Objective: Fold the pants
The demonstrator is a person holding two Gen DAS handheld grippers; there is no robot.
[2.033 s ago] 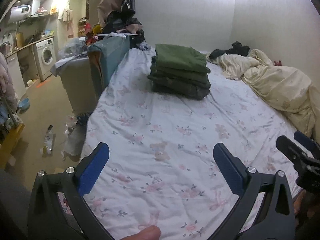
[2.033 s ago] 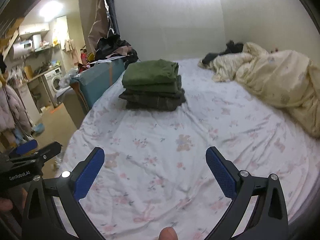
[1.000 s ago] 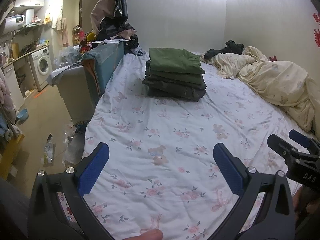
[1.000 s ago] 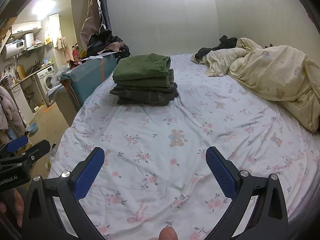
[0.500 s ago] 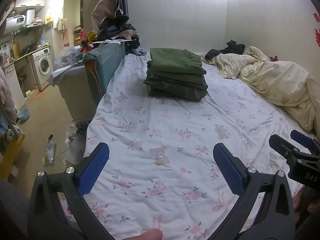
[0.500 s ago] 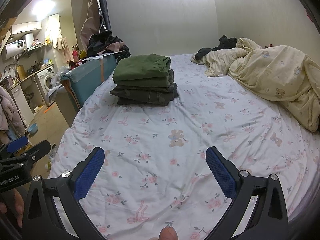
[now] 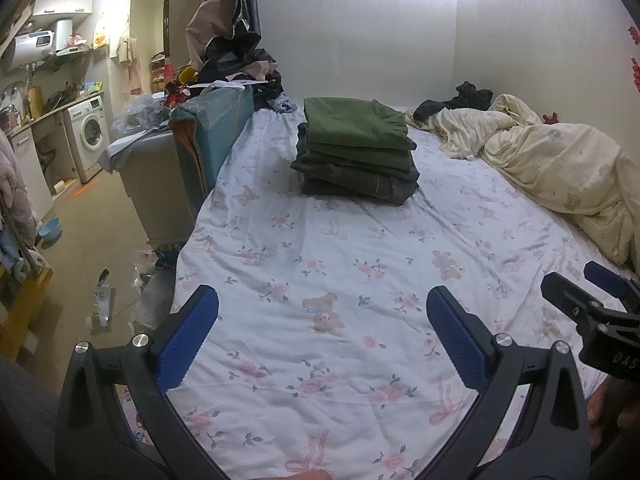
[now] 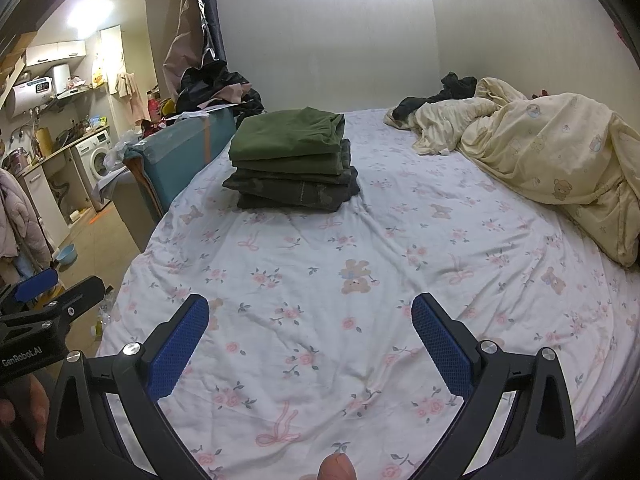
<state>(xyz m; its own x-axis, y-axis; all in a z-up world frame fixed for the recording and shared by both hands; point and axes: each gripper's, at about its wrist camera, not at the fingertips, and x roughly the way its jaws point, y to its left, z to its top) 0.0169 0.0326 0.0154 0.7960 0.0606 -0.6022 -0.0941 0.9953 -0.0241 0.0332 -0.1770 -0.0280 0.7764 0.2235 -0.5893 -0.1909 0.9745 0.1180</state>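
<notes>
Fingers (image 7: 188, 340) of both grippers wide and empty; folded pants (image 8: 292, 160) beyond, fingertip (image 8: 338, 466) only in right view

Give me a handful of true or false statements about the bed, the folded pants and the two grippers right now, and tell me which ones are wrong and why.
1. The folded pants sit in one neat stack on the bed sheet. True.
2. The left gripper is clamped on a pant leg. False: its fingers are spread wide over bare sheet, holding nothing.
3. The right gripper is open and empty. True.
4. The top garment in the stack is bright red. False: it is olive green, with darker pieces beneath.
5. A crumpled cream duvet lies on the right side of the bed, apart from the stack. True.
6. The washing machine stands on the bed. False: it is on the floor across the room.
</notes>
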